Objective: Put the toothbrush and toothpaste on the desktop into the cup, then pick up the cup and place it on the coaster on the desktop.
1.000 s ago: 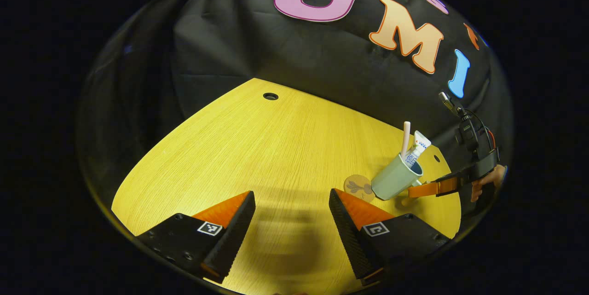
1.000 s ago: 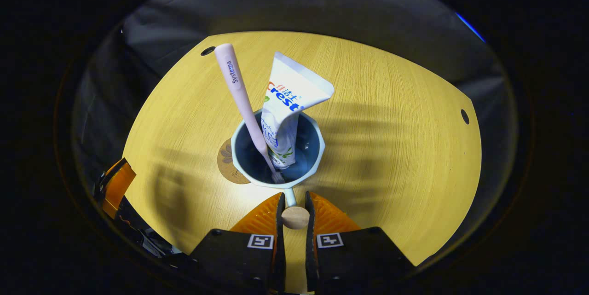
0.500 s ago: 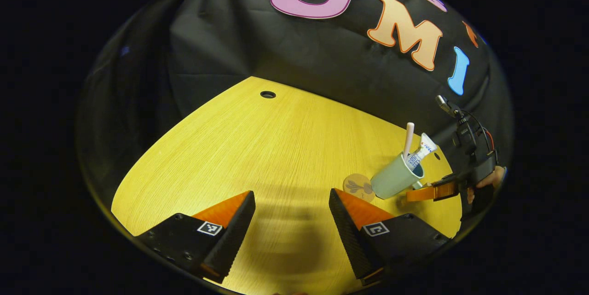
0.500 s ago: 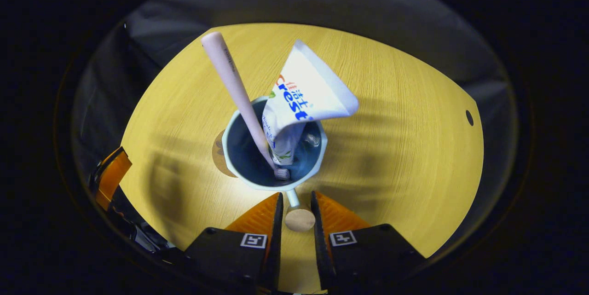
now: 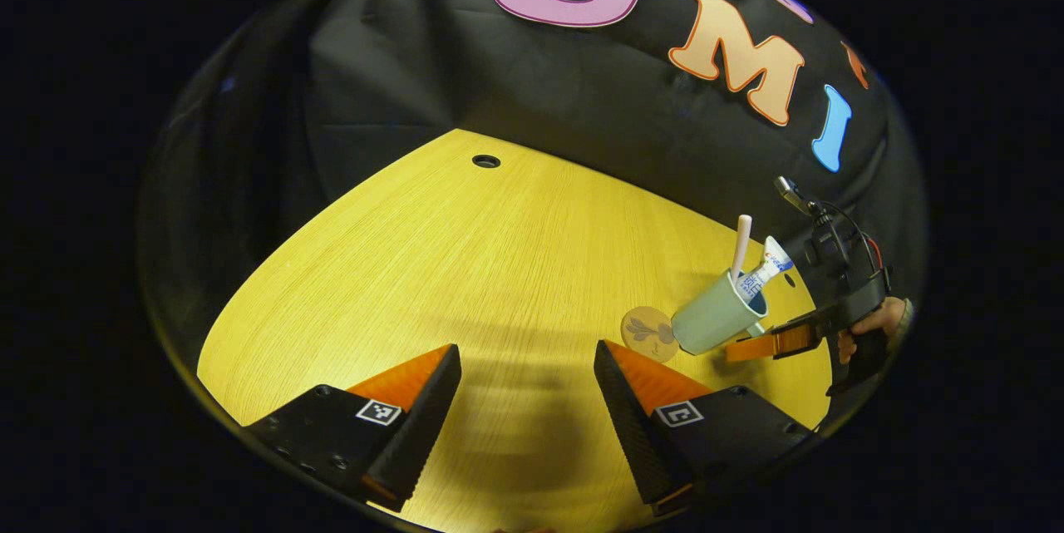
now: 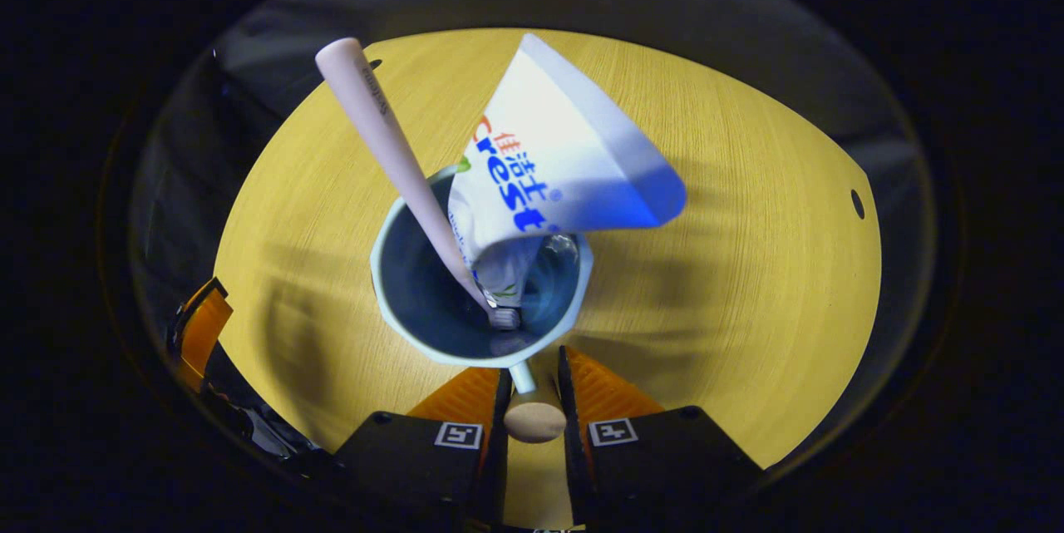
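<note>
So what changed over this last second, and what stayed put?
The right gripper, still shut on the cup's handle, lifted the cup and tipped it toward its camera; the toothbrush and toothpaste loom larger. The coaster, desktop and open left gripper stayed put.

Left gripper view: looked low across the desk (image 5: 465, 267) toward the far edge.
Right gripper view: looked steeply down, close above the cup (image 6: 432, 333).
Shared: desk, cup (image 5: 711, 321).

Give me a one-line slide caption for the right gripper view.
Right hand-held gripper clamps the cup by its handle, toothbrush and toothpaste standing inside.
</note>
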A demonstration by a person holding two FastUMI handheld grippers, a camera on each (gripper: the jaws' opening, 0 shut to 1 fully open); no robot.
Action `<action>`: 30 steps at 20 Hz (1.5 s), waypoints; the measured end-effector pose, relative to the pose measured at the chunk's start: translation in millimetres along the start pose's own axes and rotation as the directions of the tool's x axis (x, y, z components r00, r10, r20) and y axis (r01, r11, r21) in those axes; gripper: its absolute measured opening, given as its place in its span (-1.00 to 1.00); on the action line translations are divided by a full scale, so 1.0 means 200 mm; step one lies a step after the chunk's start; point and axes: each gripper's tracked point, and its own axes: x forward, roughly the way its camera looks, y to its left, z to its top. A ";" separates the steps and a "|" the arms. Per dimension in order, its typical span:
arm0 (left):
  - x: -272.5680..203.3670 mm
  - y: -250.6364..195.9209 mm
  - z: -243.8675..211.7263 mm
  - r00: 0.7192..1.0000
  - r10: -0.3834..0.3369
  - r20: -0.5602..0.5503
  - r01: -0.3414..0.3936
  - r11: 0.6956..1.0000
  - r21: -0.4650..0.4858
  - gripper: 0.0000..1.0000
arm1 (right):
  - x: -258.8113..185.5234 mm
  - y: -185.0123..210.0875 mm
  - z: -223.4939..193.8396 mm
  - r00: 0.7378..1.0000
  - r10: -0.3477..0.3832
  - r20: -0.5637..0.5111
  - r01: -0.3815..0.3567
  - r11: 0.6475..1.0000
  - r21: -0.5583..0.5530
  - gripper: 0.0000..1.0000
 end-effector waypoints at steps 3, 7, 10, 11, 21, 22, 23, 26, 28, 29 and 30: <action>0.00 0.01 0.00 1.000 -0.004 -0.003 0.004 1.000 0.001 0.89 | -0.01 0.00 0.01 1.000 0.015 -0.006 -0.015 1.000 -0.001 -0.28; 0.00 0.01 -0.01 1.000 -0.010 -0.014 0.010 1.000 -0.001 0.89 | -0.01 0.00 0.02 0.999 0.031 -0.031 -0.033 0.998 -0.052 -0.41; 0.01 0.01 -0.02 1.000 -0.015 -0.020 0.015 1.000 -0.001 0.89 | -0.02 0.00 0.02 0.999 0.028 -0.017 -0.029 0.998 -0.062 -0.50; 0.00 0.00 -0.02 1.000 -0.017 -0.020 0.017 1.000 -0.002 0.89 | -0.03 0.00 0.03 1.000 0.025 -0.008 -0.026 0.996 -0.081 -0.54; 0.00 0.00 -0.01 1.000 -0.022 -0.012 0.022 1.000 0.002 0.89 | -0.08 0.03 0.17 0.985 0.038 0.166 -0.015 0.990 -0.138 -0.77; 0.00 0.00 -0.01 1.000 -0.021 -0.014 0.021 1.000 -0.001 0.88 | -0.08 0.04 0.17 0.985 0.053 0.165 -0.029 0.989 -0.146 -0.70; 0.00 0.00 -0.01 1.000 -0.021 -0.014 0.021 1.000 -0.002 0.89 | -0.07 0.02 0.18 0.986 0.060 0.157 -0.035 0.987 -0.158 -0.70; 0.00 0.00 -0.01 1.000 -0.014 -0.009 0.014 1.000 0.002 0.89 | -0.04 0.05 0.21 0.989 0.064 0.132 -0.039 0.981 -0.189 -0.69; -0.01 0.00 0.00 1.000 -0.008 -0.005 0.008 1.000 0.010 0.89 | -0.07 0.04 0.26 0.990 0.076 0.119 -0.052 0.979 -0.196 -0.70; -0.02 0.00 0.01 1.000 -0.004 -0.002 0.004 1.000 0.014 0.89 | -0.08 0.03 0.28 0.991 0.074 0.115 -0.049 0.977 -0.207 -0.70; -0.01 0.00 0.01 1.000 0.000 -0.002 0.000 1.000 0.016 0.89 | -0.07 0.03 0.30 0.992 0.067 0.109 -0.043 0.976 -0.214 -0.70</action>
